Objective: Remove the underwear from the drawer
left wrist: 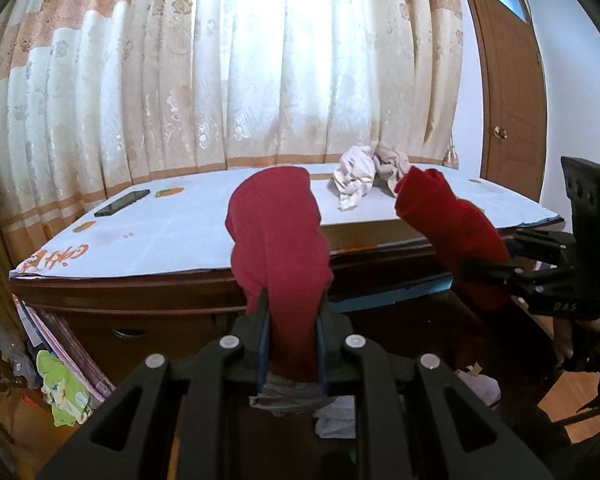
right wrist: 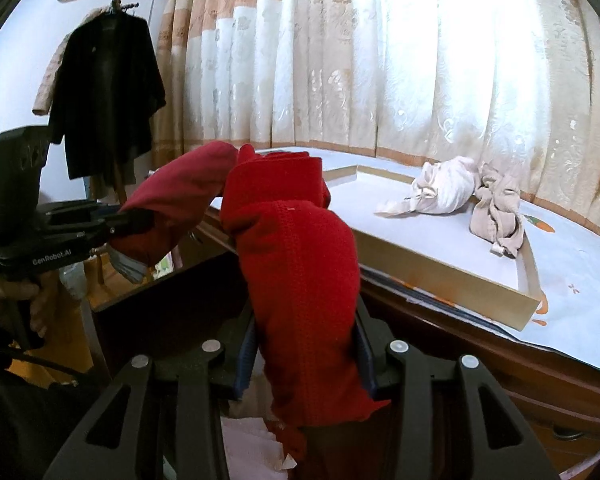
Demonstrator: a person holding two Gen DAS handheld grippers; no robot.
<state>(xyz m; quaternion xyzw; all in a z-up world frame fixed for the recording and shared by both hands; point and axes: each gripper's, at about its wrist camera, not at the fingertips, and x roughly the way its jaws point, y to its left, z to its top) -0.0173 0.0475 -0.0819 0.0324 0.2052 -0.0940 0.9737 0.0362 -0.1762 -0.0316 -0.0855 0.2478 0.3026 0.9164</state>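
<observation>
Nearest the lens, the left tool (left wrist: pixel 292 344) pinches one end of the red underwear (left wrist: pixel 278 236), its two fingers pressed onto the cloth; a grey waistband hangs below the grip. The right tool (right wrist: pixel 306 354) pinches the other end of the same garment in like manner. With one tool at each end, the cloth is held up off the dark open drawer (right wrist: pixel 172 300), which lies just below both tools. This two-point hold appears meant to keep the garment spread and clear of the drawer front while it is carried toward the desk (left wrist: pixel 188 240). Pale items remain inside the drawer; their kind cannot be told.

Beyond the drawer, on the desk's white cover, stands one shallow wooden tray (right wrist: pixel 440 284). Past the tray's near wall lie two crumpled garments: one cream garment (right wrist: pixel 440 190) and, touching it on the side away from the drawer, one beige garment (right wrist: pixel 498 216). One dark phone (left wrist: pixel 122 203) lies on the desk, well apart from the tray. Behind the desk hangs one patterned curtain (left wrist: pixel 260 60).

Count: two tools, one red garment held, two garments already out.
</observation>
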